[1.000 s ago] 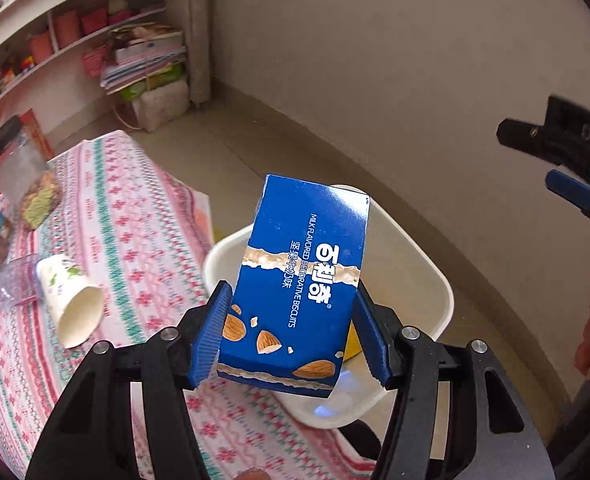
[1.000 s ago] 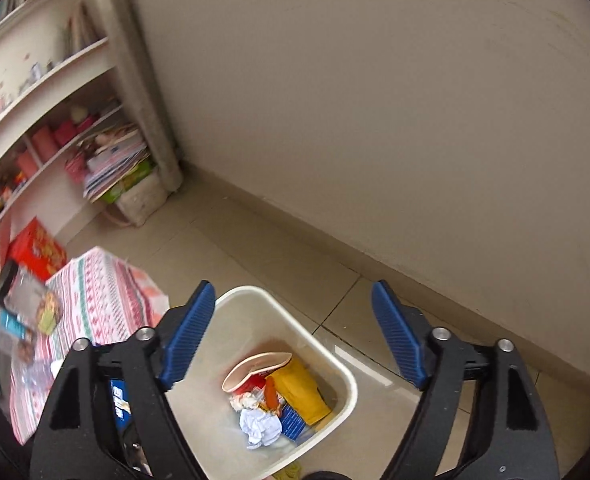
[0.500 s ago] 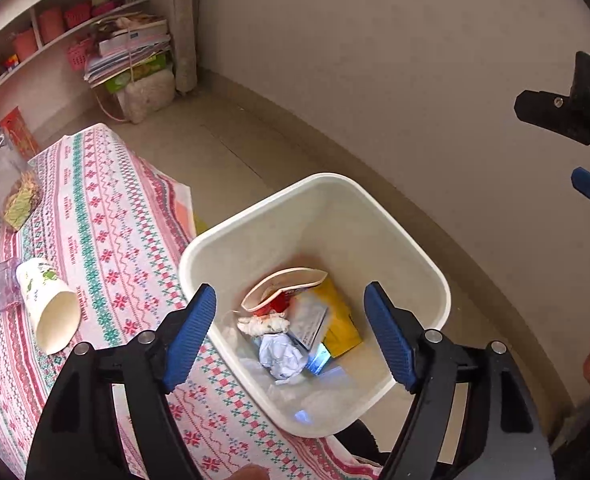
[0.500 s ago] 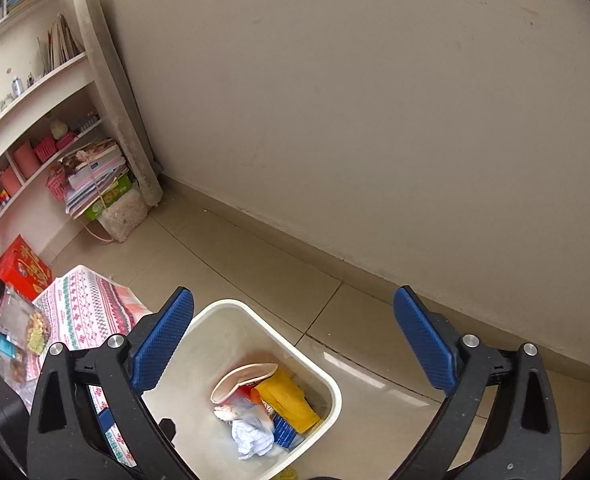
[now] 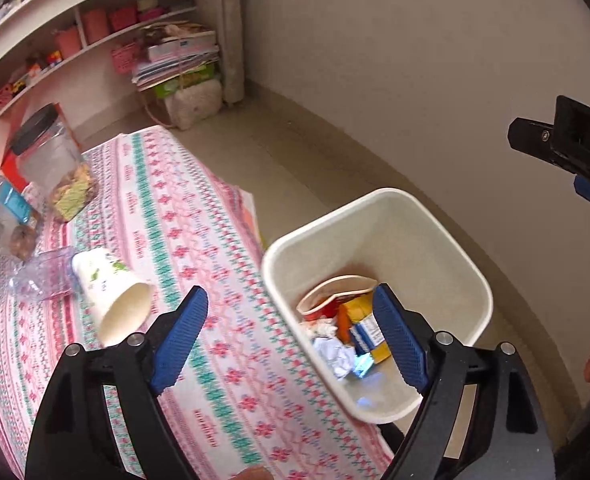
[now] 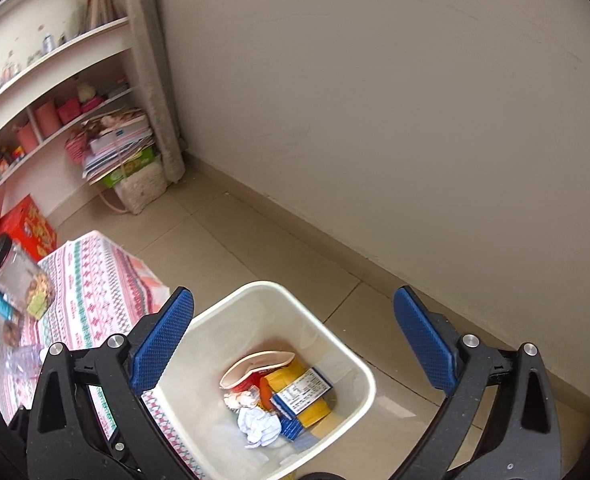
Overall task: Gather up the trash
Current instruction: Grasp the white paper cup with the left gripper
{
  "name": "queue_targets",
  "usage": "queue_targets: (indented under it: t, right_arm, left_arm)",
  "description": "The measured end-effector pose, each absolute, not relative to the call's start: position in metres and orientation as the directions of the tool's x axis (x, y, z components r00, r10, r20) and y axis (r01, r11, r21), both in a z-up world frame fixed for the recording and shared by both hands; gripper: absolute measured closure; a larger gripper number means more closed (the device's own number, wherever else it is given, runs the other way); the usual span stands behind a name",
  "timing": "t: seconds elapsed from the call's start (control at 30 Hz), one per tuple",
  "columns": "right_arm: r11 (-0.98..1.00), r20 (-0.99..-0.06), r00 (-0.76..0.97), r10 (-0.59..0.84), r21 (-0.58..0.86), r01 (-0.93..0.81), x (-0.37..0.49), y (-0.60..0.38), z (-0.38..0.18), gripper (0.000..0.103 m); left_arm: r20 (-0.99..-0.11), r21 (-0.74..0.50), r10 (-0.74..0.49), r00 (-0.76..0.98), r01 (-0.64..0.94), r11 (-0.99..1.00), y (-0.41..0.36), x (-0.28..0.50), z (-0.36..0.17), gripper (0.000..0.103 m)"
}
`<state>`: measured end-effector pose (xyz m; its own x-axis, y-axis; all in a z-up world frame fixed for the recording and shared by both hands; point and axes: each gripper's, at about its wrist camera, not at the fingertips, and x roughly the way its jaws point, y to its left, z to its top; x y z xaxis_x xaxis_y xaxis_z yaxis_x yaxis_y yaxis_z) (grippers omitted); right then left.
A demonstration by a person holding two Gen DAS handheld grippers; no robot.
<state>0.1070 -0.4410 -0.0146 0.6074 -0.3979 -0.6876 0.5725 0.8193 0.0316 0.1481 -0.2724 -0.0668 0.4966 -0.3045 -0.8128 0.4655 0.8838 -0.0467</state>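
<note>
Left wrist: left claw [image 5: 291, 334] released, empty; the blue biscuit box [image 5: 365, 336] it held a second ago now in white bin [image 5: 379, 200]. Paper cup [image 5: 113, 294] remains on bench [image 5: 199, 240], likely next.
Right wrist: right claw [image 6: 295, 342] released, empty, above bin.

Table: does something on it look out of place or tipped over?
Yes. A paper cup lies on its side on the tablecloth, mouth toward the camera, against a crumpled clear plastic wrapper. The jar stands upright.
</note>
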Motion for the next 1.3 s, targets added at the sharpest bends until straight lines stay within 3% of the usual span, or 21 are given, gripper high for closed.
queue_targets:
  t: [0.5,0.9,1.2,1.27,1.3]
  right_arm:
    - [0.913,-0.718,0.635,-0.286,-0.003,0.407,0.147,-0.368,-0.023,0.007]
    - [0.936,-0.726,0.641,-0.251,-0.013,0.351,0.159,-0.346,-0.026,0.007]
    - [0.938,-0.740,0.630,-0.236,-0.005,0.345,0.164,-0.349,-0.027,0.007]
    - [0.940,-0.744,0.627,-0.232,-0.006,0.341,0.165,-0.346,-0.028,0.007]
    - [0.942,-0.746,0.625,-0.229,-0.007,0.336,0.167,-0.344,-0.029,0.007]
  left_arm:
    - [-0.846,0.009,-0.126,0.517,0.251,0.968,-0.180,0.187,-0.085,0.021]
    - [-0.912,-0.079,-0.069,0.403,-0.007,0.997,-0.140,0.248,-0.119,0.021]
    - [-0.956,-0.098,-0.074,0.283,-0.075,0.992,-0.147,0.284,-0.157,0.021]
    - [-0.960,-0.132,-0.108,0.257,-0.079,0.988,-0.143,0.282,-0.163,0.024]
    - [-0.960,-0.139,-0.116,0.255,-0.076,0.987,-0.141,0.280,-0.164,0.032]
